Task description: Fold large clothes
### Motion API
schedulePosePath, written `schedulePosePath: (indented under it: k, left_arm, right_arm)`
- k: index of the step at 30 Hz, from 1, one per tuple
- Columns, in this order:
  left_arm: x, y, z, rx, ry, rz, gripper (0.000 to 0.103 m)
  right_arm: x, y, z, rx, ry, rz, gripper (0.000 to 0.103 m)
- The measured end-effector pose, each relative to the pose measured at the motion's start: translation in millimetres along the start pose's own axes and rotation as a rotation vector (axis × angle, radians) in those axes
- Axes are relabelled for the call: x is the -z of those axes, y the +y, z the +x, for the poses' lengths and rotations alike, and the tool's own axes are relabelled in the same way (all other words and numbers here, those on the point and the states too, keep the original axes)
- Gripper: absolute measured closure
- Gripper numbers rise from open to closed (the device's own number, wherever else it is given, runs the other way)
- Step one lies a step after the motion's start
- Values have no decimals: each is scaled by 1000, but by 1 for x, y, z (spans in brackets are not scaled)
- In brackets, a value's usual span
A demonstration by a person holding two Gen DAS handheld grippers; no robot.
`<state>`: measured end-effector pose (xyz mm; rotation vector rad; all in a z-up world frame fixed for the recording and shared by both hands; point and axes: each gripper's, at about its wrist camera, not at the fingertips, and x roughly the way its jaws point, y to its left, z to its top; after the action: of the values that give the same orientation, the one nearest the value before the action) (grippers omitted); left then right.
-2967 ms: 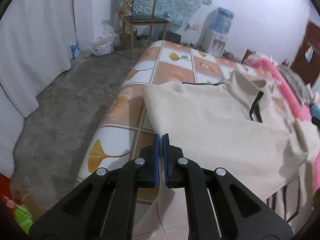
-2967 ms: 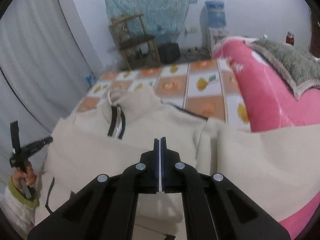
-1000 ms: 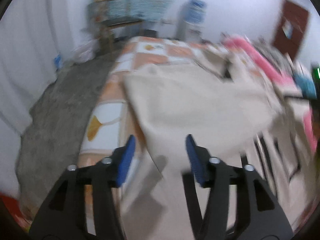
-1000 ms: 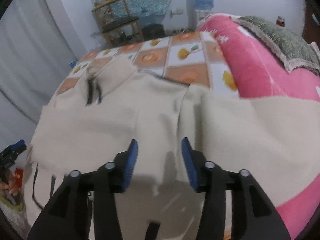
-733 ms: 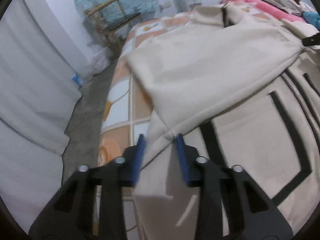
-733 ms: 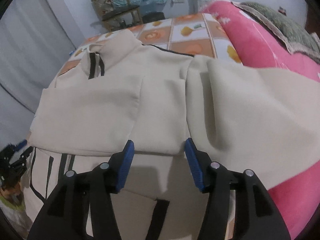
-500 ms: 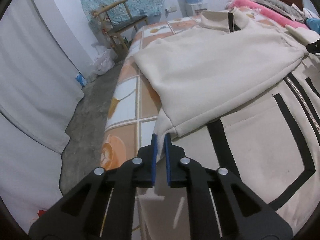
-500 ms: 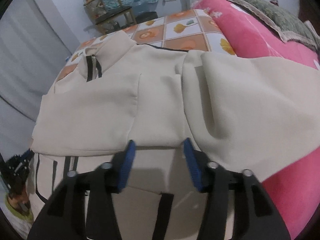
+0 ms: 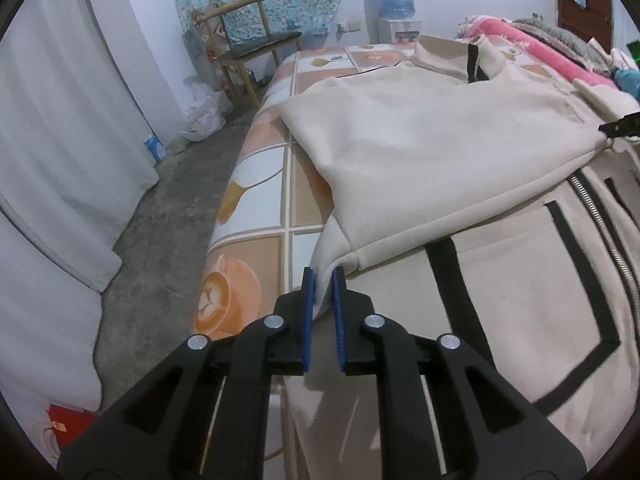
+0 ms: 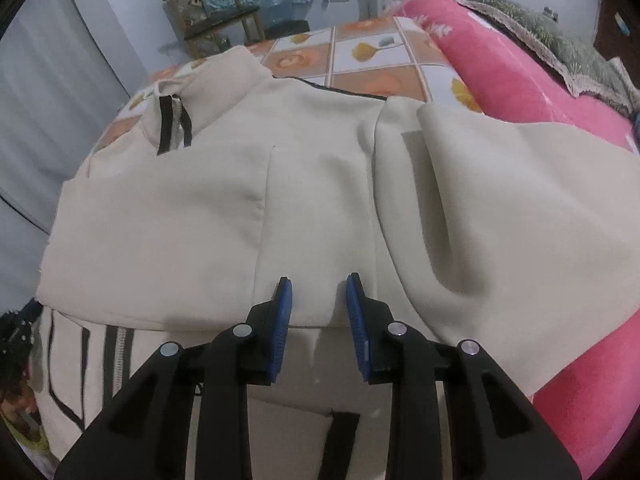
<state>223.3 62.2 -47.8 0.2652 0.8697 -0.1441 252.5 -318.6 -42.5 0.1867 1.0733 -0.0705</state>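
Observation:
A large cream jacket with black trim and a zipper lies on the bed, its upper part folded down over the lower part. It also fills the right wrist view. My left gripper is shut on the jacket's left side edge, a fold of cream cloth between its blue pads. My right gripper is open, its jaws straddling the folded edge at the jacket's middle, holding nothing. The collar lies at the far side.
The bed has a tiled-print cover. A pink blanket lies along the right side. A wooden chair and a water dispenser stand by the far wall. White curtains hang at left over a grey floor.
Both grippers let go of the folded-over part and opened. The left gripper then moved to the jacket's left edge and closed on it. The right gripper stays open near the fold edge.

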Motion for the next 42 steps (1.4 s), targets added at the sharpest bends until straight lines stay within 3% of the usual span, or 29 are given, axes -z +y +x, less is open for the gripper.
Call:
schedulePosePath:
  k: [3, 6, 10, 12, 15, 17, 19, 21, 22, 26, 32, 35, 42]
  left_arm:
    - [2, 14, -16, 46, -4, -52, 87]
    - [-2, 31, -35, 100, -11, -132, 71]
    - [-20, 38, -54, 143, -27, -213, 51]
    - [-33, 37, -60, 166, -42, -248, 42]
    - [-54, 26, -60, 170, -50, -261, 30]
    - [-67, 14, -54, 165, -46, -245, 25]
    - [-81, -2, -42, 165, -32, -237, 18]
    - [-92, -18, -25, 163, -6, -230, 17]
    - [-97, -28, -15, 153, 7, -225, 17]
    - [-104, -58, 22, 119, 66, -194, 15]
    - [-96, -76, 70, 51, 136, -205, 13]
    - [-89, -76, 69, 33, 90, -221, 9]
    - [-86, -74, 71, 34, 69, -221, 8]
  right_arm:
    - [-4, 2, -17, 5, -12, 6, 75]
    - [-13, 13, -32, -13, -57, -35, 75]
    - [-24, 33, -21, -44, -67, -90, 73]
    - [-25, 39, -7, -52, -54, -121, 67]
    - [-18, 43, 25, 13, 17, -174, 59]
    - [-15, 43, 20, 30, 20, -186, 53]
    - [-13, 35, 5, -13, 1, -141, 51]
    - [-11, 23, -15, -71, -34, -96, 41]
    - [-10, 11, -29, -78, -56, -61, 36]
    - [-4, -34, -72, -111, -107, 33, 29]
    - [0, -134, -116, -27, -153, 226, 28]
    - [6, -184, -127, -6, -165, 338, 28]
    - [17, -289, -129, 37, -206, 609, 28]
